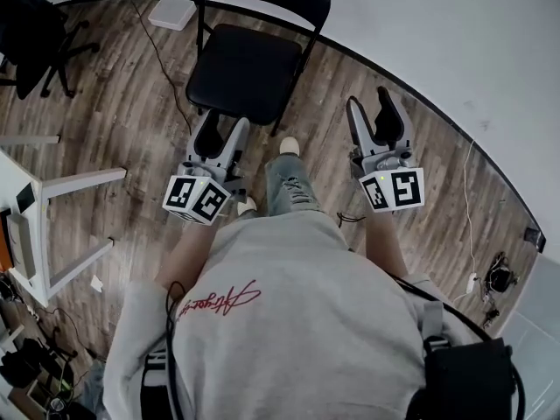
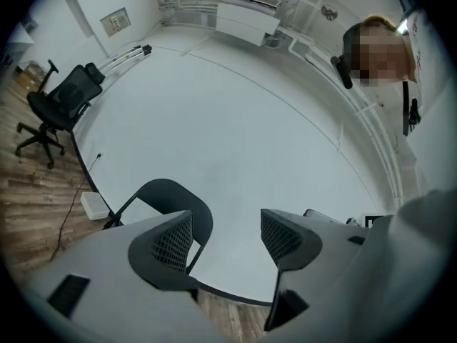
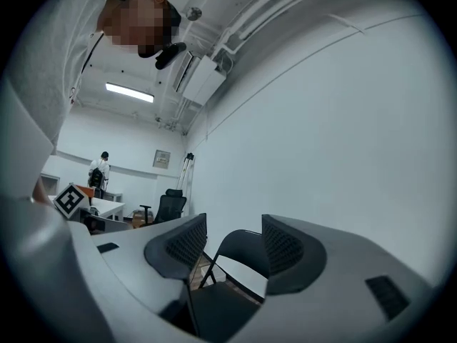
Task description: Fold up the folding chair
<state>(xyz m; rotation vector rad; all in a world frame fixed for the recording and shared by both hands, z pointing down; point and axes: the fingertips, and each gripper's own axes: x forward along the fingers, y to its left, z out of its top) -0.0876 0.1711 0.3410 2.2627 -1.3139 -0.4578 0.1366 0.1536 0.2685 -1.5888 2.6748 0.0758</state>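
A wooden floor meets a plain white wall. The folding chair stands open against that wall, its black seat flat and its backrest upright. The left hand-held gripper is just short of the chair's front edge, released, with its jaws spread and nothing between them. The right hand-held gripper is off the chair's right side, clear of it, also released and empty. An office chair stands well to the chair's left, and a white box lies on the floor beside the chair's back left leg.
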